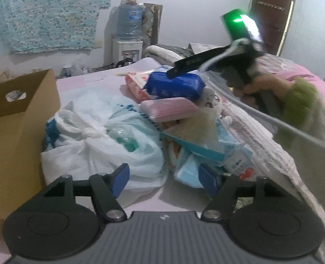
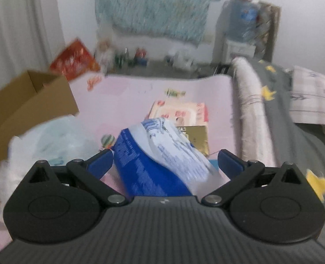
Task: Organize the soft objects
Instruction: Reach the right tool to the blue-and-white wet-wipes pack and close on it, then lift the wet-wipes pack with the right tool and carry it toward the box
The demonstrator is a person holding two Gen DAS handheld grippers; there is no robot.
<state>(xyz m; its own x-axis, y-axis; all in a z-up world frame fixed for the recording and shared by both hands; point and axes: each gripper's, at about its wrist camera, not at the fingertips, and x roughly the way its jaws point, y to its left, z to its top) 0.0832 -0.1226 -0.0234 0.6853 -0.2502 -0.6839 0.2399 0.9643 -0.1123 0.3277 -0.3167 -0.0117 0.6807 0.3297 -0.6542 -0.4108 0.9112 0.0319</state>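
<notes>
Pink sheeting covers the bed (image 2: 122,101), where a glossy blue tissue pack (image 2: 155,167) with a white printed face lies between the right gripper (image 2: 165,161) jaws, spread wide, pads not pressing it. Left gripper (image 1: 164,179) jaws gape empty before a knotted white bag (image 1: 100,140); what the cardboard box (image 1: 19,118) holds is hidden.
</notes>
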